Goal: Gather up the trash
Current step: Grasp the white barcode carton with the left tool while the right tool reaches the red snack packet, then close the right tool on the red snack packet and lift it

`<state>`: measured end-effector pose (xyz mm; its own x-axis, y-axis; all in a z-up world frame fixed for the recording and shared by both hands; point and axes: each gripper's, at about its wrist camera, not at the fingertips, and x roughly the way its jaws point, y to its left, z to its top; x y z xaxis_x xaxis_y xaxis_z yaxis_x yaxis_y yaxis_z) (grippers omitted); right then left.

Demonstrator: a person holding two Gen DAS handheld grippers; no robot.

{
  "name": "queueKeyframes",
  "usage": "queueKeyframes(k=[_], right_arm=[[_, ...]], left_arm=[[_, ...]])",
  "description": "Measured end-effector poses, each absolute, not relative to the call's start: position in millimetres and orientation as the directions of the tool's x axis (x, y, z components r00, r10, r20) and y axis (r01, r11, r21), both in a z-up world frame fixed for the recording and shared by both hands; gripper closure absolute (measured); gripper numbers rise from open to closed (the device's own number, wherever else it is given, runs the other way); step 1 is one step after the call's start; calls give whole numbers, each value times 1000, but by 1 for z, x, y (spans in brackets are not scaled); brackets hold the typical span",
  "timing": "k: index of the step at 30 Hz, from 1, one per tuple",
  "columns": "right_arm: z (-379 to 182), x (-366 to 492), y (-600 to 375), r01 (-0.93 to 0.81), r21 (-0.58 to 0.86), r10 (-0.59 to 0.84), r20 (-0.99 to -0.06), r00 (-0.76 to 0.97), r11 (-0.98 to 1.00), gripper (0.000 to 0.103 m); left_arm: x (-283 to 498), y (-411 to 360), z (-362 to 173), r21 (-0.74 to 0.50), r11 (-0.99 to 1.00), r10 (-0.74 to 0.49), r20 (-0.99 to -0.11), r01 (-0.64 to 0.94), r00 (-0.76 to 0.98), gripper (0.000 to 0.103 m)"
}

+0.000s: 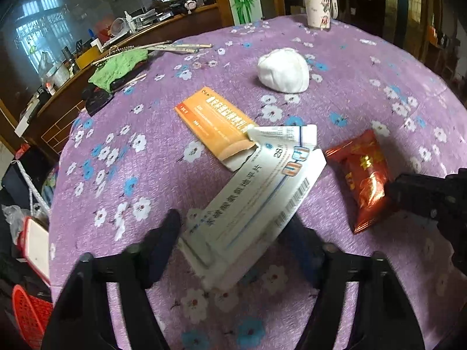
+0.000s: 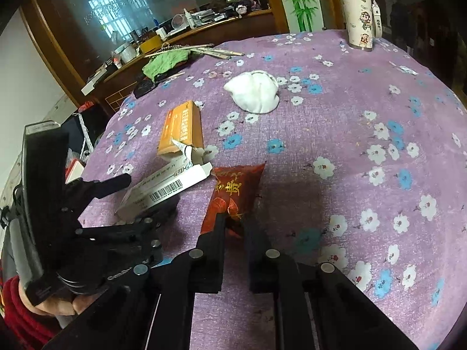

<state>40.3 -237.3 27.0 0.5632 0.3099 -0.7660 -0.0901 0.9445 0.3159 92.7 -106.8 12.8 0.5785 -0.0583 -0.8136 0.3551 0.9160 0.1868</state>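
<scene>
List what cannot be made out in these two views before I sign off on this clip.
- Near end of the white box: left wrist view, hidden between the left tongs, so contact is unclear.
- Near end of the red packet: right wrist view, covered by the right tongs; grip unconfirmed.
- Red basket: left wrist view, cut off by the frame edge.
- Print on the small tube: too small to read.

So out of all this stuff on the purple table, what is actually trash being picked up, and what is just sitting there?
Trash, likely:
- white medicine box, in the left claw
- red snack wrapper, in the right claw
- orange box
- small white tube
- crumpled white tissue

Just lying about:
- lidded cup
- green cloth
- chopsticks
</scene>
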Motion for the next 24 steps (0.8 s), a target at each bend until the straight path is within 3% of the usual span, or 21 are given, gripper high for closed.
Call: queueKeyframes(k=[1,2,3,4,10,15,18,24], right_arm=[[28,41,-238,-85,324,314,-765,562,942,70],[29,41,-239,-83,329,316,-763,563,941,50],[31,41,-239,-76,326,309,-761,570,942,37],[33,41,-240,-68,320,298,-758,580,945,35],[36,55,-238,-45,301,273,-780,563,953,36],[18,68,-221,-57,239,233,-827,511,969,63],[17,64,-217,-65,221,222,-821,526,973,68],[37,43,-210,-95,207,224,-791,569,974,69]], left_arm=[[93,-107,13,196,918,-46,-810,344,584,65],[94,-107,13,198,919,-42,-810,340,584,67],[94,-106,14,190,925,-42,-809,330,586,70],[95,-104,14,180,929,-48,-809,324,587,73],[92,-83,22,22,951,-156,-825,307,543,90],[72,-78,32,-9,944,-203,-803,329,561,90],[59,-74,37,-23,941,-225,-788,338,573,90],[35,-60,53,-51,939,-260,-751,339,607,90]])
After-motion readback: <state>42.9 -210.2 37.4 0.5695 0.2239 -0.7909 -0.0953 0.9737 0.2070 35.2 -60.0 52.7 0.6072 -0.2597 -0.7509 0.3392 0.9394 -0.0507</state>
